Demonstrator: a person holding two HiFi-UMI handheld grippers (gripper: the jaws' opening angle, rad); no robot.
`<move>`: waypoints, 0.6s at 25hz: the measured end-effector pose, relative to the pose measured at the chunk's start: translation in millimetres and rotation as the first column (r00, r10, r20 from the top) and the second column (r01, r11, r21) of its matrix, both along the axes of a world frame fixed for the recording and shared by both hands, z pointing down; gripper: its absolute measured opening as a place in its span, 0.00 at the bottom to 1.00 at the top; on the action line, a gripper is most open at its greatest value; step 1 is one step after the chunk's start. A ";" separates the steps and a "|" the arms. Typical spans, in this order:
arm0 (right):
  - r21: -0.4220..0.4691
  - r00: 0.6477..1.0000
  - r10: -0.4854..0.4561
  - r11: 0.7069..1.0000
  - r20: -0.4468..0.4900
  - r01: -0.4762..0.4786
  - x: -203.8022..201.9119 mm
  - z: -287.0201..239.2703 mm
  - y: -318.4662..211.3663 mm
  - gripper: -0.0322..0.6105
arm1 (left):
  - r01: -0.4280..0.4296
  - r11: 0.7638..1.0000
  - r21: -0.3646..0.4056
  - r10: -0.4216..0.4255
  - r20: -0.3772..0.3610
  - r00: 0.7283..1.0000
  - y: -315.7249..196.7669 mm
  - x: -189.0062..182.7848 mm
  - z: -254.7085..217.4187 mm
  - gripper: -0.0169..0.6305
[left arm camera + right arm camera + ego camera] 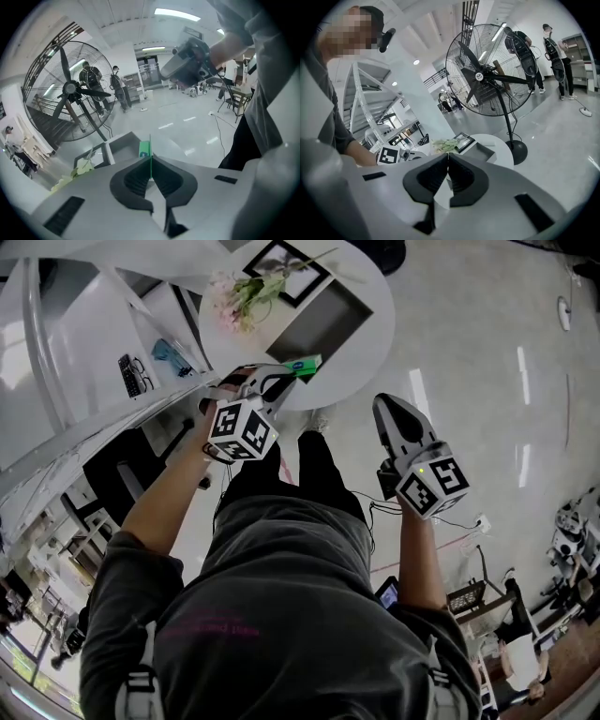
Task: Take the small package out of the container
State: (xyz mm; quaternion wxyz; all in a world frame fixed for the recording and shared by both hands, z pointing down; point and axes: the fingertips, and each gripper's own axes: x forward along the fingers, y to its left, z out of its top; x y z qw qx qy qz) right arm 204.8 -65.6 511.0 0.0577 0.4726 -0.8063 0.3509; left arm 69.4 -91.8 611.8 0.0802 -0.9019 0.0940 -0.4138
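The small green package (pixel 304 365) is pinched flat between the jaws of my left gripper (pixel 284 376), at the near edge of the round white table (pixel 366 352). In the left gripper view the package (pixel 145 149) stands edge-on above the closed jaws. The grey open container (pixel 323 326) sits on the table just beyond it, and its inside looks empty from here. My right gripper (pixel 385 401) hangs to the right, off the table, jaws shut with nothing in them (pixel 448 157). The container (pixel 482 151) also shows in the right gripper view.
On the table stand a black picture frame (pixel 286 268) and pale flowers (pixel 239 298). White shelving (pixel 112 352) with small items runs along the left. A large floor fan (pixel 487 72) stands behind the table, and people stand farther off.
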 end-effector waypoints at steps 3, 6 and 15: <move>0.019 1.000 -0.006 1.000 -0.009 0.006 -7.3 -7.9 -6.5 0.09 | 0.040 0.999 -0.016 -0.041 -0.062 0.997 -3.0 -4.7 -21.9 0.06; 0.038 1.000 -0.010 0.999 -0.017 0.010 -15.2 -17.7 -12.9 0.08 | 0.079 0.996 -0.030 -0.082 -0.126 0.989 -7.5 -10.7 -47.0 0.06; 0.102 0.999 -0.019 0.994 -0.048 0.023 -44.2 -49.2 -26.1 0.08 | 0.151 0.987 -0.048 -0.159 -0.316 0.935 -26.3 -30.8 -130.2 0.06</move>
